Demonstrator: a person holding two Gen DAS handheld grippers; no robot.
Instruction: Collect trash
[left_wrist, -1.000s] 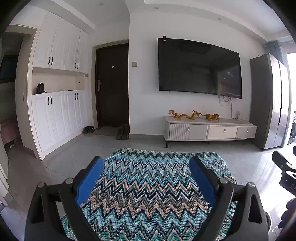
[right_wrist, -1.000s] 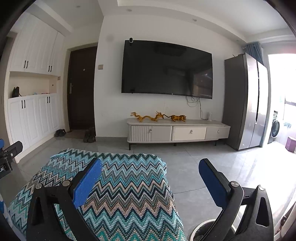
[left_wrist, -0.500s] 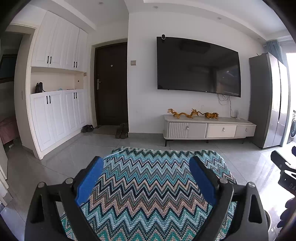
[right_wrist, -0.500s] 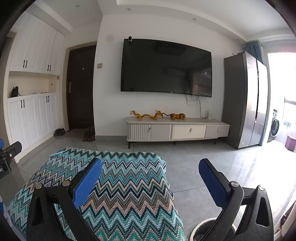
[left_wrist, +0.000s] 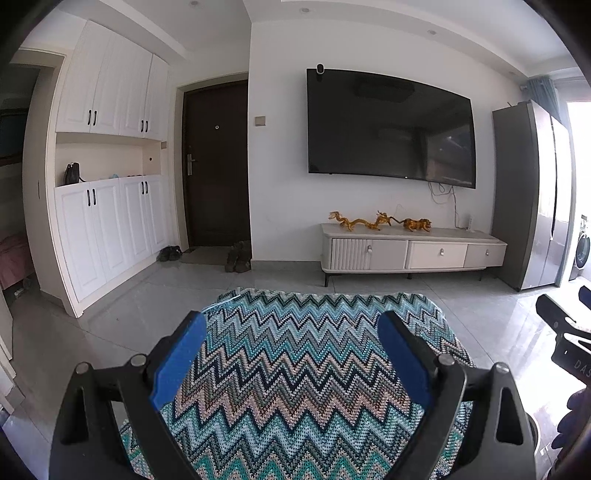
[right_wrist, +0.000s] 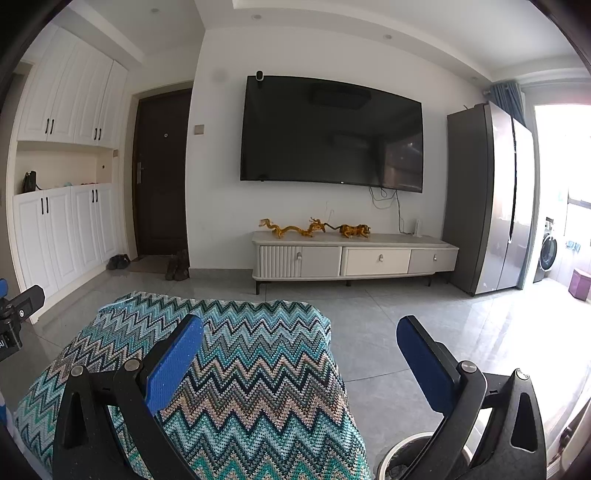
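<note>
Left tongs (left_wrist: 291, 354) and right tongs (right_wrist: 300, 358) wide open, empty, above zigzag cloth (left_wrist: 295, 369).

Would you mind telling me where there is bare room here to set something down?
The zigzag cloth under both open hand-held grippers, left and right, is bare all over. The floor between cloth, TV cabinet and fridge is free. The cabinet top is bare at its right end, past the figurines. Shoes crowd the door.
</note>
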